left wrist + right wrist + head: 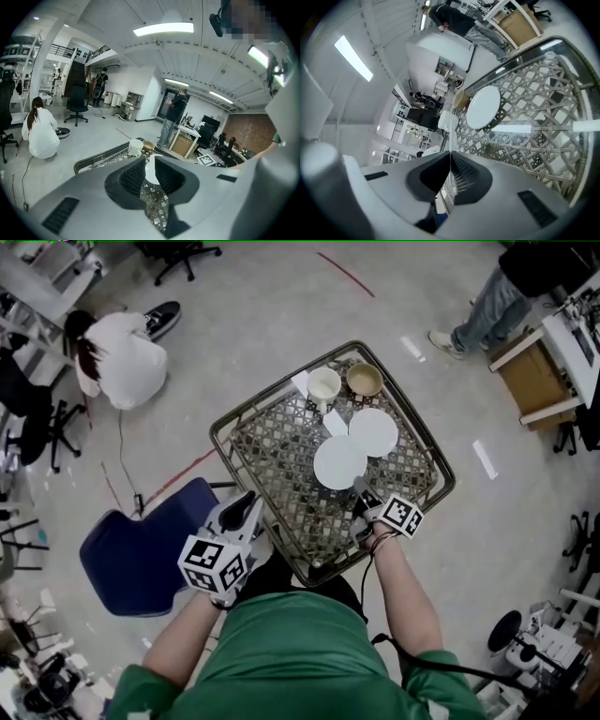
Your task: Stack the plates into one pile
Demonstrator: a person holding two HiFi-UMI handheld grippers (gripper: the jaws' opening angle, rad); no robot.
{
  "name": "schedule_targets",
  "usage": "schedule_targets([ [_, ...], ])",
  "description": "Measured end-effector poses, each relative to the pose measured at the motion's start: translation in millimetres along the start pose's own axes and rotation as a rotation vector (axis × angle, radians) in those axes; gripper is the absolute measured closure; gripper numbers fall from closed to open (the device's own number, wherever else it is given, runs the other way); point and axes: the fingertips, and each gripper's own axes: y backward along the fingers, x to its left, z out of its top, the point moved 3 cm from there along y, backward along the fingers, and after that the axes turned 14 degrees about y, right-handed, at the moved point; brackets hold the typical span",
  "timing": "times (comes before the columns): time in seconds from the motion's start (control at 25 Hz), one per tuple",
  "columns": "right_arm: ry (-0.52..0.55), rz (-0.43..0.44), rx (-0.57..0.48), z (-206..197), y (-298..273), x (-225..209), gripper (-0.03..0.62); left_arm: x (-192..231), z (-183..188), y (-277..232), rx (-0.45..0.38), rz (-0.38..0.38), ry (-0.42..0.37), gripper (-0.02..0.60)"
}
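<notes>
Two white plates are on a woven basket-top table (272, 442). My right gripper (360, 495) is shut on the near rim of the nearer plate (337, 463), whose far edge overlaps the second plate (374, 431). In the right gripper view the held plate (450, 140) shows edge-on as a thin white line between the jaws of the right gripper (450, 176), with the second plate (483, 107) lying flat beyond. My left gripper (246, 506) hovers at the table's near left edge. In its own view the left gripper (150, 171) has a narrow gap between its jaws and nothing in it.
A white cup (324, 385) and a brown bowl (364, 380) stand at the table's far side, with white paper slips (335, 423) beside them. A blue chair (141, 554) is at the left. A person in white (122, 357) crouches far left; another person (487, 306) stands far right by a workbench (539, 376).
</notes>
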Motion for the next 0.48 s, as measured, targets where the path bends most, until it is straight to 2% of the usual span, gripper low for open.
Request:
schedule_targets([
  [0.48,-0.103,-0.056,-0.177,63.2,21.7,-40.4,0.565,-19.7,0.9,-16.8,0.023,0.001,-0.031,0.509],
])
